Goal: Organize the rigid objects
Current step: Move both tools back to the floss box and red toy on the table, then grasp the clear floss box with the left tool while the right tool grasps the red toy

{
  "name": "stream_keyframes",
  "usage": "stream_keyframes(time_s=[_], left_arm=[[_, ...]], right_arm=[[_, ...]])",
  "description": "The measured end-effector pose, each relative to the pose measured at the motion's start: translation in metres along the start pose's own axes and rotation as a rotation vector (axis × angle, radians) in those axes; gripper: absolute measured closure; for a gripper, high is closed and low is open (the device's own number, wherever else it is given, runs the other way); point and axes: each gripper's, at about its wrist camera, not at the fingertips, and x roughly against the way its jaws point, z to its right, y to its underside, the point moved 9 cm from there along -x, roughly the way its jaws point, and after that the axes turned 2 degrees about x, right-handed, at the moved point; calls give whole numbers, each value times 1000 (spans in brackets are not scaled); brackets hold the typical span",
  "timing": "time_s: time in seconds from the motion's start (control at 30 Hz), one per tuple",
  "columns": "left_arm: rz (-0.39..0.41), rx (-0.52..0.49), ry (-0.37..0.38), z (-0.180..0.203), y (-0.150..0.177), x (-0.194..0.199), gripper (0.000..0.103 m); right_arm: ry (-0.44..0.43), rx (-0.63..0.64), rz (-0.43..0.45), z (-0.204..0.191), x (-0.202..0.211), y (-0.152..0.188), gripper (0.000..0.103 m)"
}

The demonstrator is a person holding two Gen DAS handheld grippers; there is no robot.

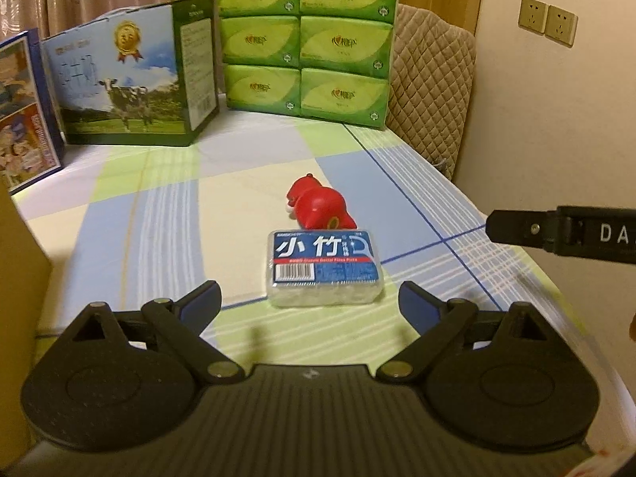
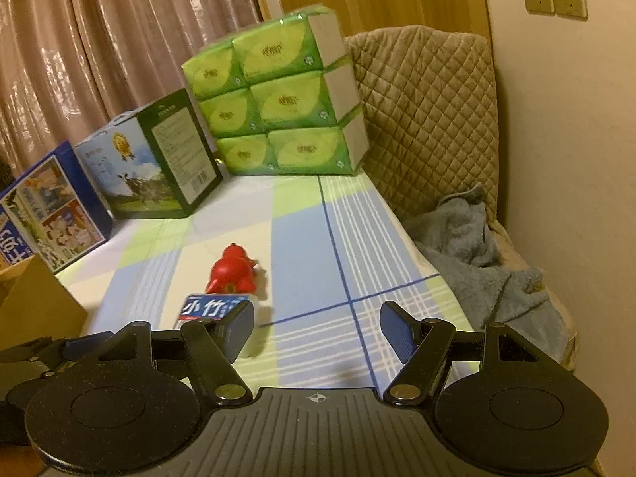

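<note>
Left wrist view
Left claw (image 1: 309, 298): open wide, empty.
Floss box (image 1: 324, 268): flat on bed (image 1: 159, 218), just ahead, touching red toy (image 1: 320, 206).
Risk: toy knocked if overshot.

Right wrist view
Right claw (image 2: 317, 326): half open, empty.
Floss box (image 2: 212, 307): left of the gap.
Risk: collision between claws.

I see a green tissue pack (image 1: 306, 35) standing at the back, a cow milk box (image 1: 127, 79) beside it, and a gray towel (image 2: 473, 254) lying crumpled by the wall.
</note>
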Motion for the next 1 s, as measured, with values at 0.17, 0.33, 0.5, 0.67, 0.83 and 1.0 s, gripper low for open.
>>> stream_keyframes(time_s=[0.17, 0.33, 0.5, 0.67, 0.83, 1.0], left_arm=[[-7, -4, 16, 6, 1, -25, 8], [-18, 3, 27, 10, 0, -46, 8], [-27, 4, 18, 10, -1, -62, 9], [-41, 11, 24, 6, -3, -67, 18], [-48, 16, -1, -13, 5, -45, 19], [-51, 16, -62, -48, 19, -14, 19]], right_arm=[[20, 6, 7, 9, -17, -6, 36], [29, 10, -8, 14, -28, -4, 36], [59, -11, -9, 24, -32, -2, 36], [71, -28, -13, 30, -33, 0, 36], [59, -23, -21, 26, -35, 1, 36], [10, -13, -32, 12, -41, 1, 36]])
